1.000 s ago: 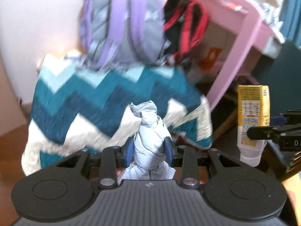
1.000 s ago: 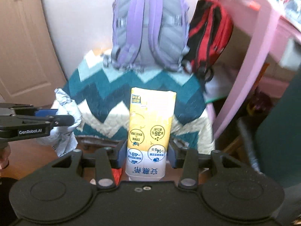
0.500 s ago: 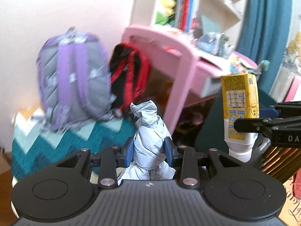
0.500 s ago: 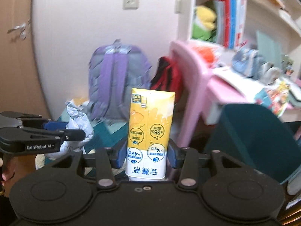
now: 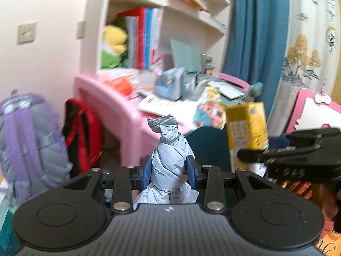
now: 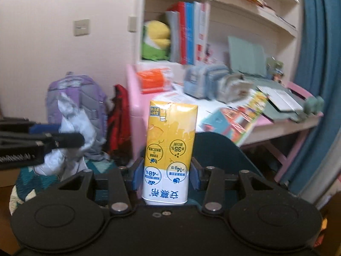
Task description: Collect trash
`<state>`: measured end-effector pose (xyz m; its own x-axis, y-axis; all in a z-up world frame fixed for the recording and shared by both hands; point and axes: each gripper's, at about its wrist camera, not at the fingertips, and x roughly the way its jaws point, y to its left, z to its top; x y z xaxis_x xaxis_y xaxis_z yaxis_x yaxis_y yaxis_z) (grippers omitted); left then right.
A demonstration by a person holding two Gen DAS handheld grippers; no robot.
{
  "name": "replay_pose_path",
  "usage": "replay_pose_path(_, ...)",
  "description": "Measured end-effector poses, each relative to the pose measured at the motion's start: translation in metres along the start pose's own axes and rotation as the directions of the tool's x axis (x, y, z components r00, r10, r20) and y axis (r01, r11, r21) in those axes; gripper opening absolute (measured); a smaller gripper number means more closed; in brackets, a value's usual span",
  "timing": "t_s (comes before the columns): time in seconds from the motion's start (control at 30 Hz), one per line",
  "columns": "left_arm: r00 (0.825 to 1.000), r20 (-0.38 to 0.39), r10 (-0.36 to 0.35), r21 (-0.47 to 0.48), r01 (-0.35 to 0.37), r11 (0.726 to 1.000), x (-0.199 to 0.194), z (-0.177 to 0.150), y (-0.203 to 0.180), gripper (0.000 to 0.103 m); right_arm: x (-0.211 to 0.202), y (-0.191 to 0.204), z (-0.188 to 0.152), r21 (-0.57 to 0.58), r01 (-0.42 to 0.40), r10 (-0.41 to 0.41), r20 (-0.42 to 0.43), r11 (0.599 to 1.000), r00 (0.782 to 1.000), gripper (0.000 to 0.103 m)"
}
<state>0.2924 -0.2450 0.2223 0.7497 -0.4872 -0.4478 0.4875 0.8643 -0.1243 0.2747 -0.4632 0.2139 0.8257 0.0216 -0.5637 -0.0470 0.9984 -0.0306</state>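
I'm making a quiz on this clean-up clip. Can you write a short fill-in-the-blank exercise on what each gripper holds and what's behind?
1. The left gripper is shut on a crumpled wad of ____.
2. The right gripper is shut on a ____ and white drink carton.
3. The desk behind the carton is ____ in colour.
4. The purple backpack stands beside a black and ____ bag.

Missing words: paper; yellow; pink; red

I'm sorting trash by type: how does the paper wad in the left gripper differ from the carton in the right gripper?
The paper wad is pale grey, crumpled and twisted to a ragged tip; the carton is a yellow-and-white box with flat faces and printed labels. The wad looks soft and squashed; the carton keeps its shape, its print upside down. Both stick out forward, each clamped between a gripper's blue pads: left gripper, right gripper.
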Motion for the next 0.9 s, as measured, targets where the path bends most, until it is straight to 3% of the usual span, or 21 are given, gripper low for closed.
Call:
replay_pose_path(0.17,0.999,0.002,-0.036,0.025,0.036,0.999,0.034,0.022,-0.035,0.033,0.016,-0.028,-0.004,0.006,0.052,-0.052,-0.042,0.999,0.998,0.042)
replay_pose_path(0.47,0.999,-0.012,-0.05,0.033,0.05,0.998,0.102,0.038,-0.073,0.033,0.056,-0.053,-0.012,-0.005,0.057,-0.057,-0.14,0.998,0.988,0.042)
replay_pose_path(0.9,0.977,-0.193,-0.086,-0.006,0.087,0.996,0.183,0.01,-0.077,0.034,0.093,-0.073,-0.029,0.013,0.029,-0.025,-0.276,0.999,0.961,0.042)
